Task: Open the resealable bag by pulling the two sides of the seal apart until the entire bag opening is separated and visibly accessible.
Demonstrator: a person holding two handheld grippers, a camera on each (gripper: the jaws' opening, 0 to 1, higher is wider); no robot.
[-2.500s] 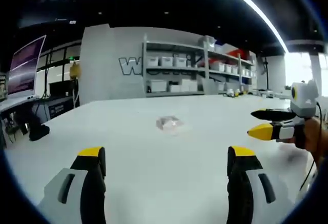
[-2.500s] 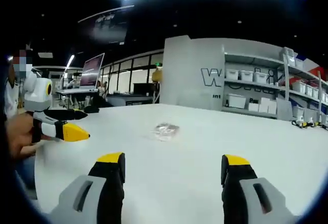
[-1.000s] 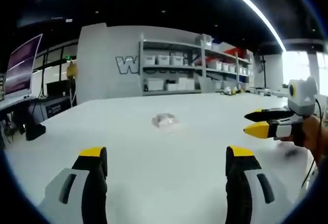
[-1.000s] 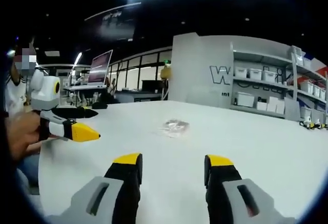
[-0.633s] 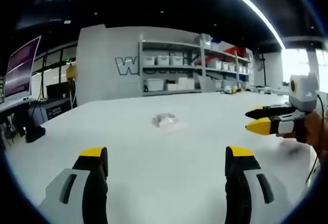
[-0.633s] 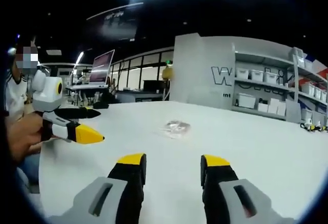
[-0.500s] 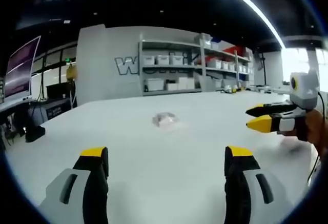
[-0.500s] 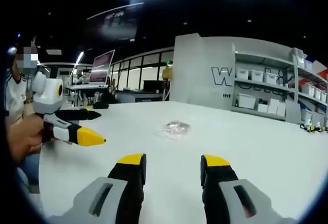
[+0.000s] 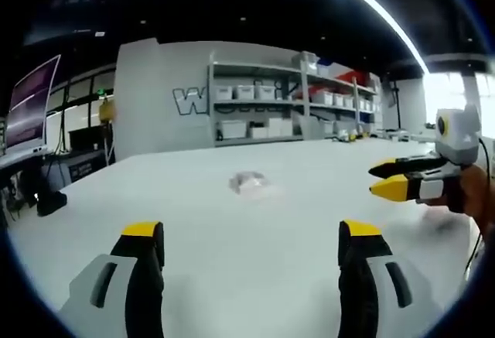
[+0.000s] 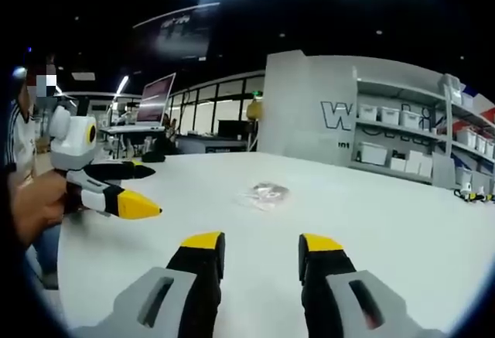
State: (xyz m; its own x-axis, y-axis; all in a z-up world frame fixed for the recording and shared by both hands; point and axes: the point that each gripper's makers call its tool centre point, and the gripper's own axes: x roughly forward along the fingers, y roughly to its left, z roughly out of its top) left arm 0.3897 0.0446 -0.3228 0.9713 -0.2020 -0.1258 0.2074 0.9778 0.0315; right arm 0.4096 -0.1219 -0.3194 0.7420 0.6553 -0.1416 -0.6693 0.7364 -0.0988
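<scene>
- Meanwhile, our right gripper (image 10: 252, 247) has narrowed its jaws over the last couple of seconds; a gap remains and they hold nothing.
- Our left gripper (image 9: 241, 236) keeps its jaws wide, also empty.
- We see the resealable bag (image 9: 249, 183) lying flat on the white table (image 9: 232, 276), far ahead and well apart from both grippers, seal untouched.
- We judge the approach has barely begun; both grippers must reach the bag (image 10: 265, 194) before any pulling.

I see a broad white table (image 9: 232, 237), grey metal shelving with white bins (image 9: 263, 110) upper centre, a glowing monitor (image 9: 31, 102) far left.
</scene>
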